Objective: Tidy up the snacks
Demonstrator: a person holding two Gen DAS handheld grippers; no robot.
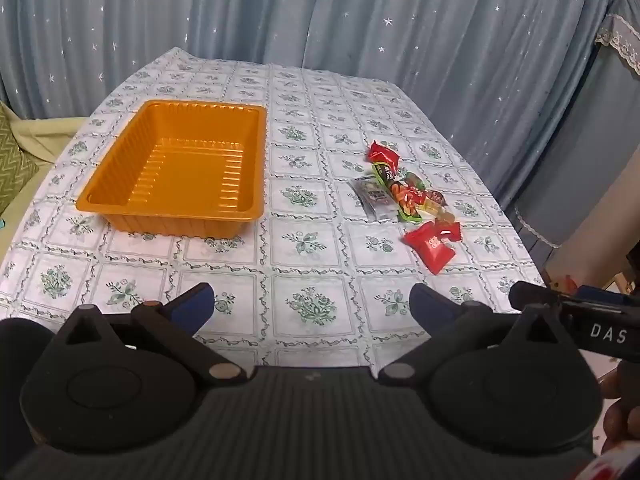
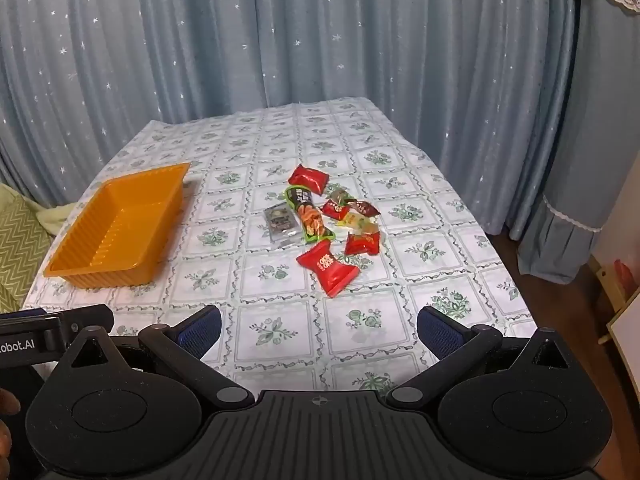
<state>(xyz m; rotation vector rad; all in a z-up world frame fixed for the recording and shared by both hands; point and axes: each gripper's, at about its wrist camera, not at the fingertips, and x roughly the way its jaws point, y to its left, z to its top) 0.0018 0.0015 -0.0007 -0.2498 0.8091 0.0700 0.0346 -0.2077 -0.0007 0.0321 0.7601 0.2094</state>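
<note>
Orange tray (image 1: 176, 168) near worktop's (image 1: 304, 264) left edge, snack packets (image 2: 328, 224) toward right edge, both grippers' (image 1: 311, 304) (image 2: 319, 330) jaws wide open, empty.

We see a desk (image 2: 280, 336) covered with a pale cloth printed in green floral squares, its near edge lying just under both claws. Ahead and to the left of the right claw (image 2: 319, 330), an orange plastic tray (image 2: 80, 268) sits flat on the cloth with nothing in it. Straight ahead of that claw, well apart from the tray, lies a loose cluster of snack packets (image 2: 326, 220): several red ones, a long green one and a small grey one beside it, some touching or overlapping.
</note>
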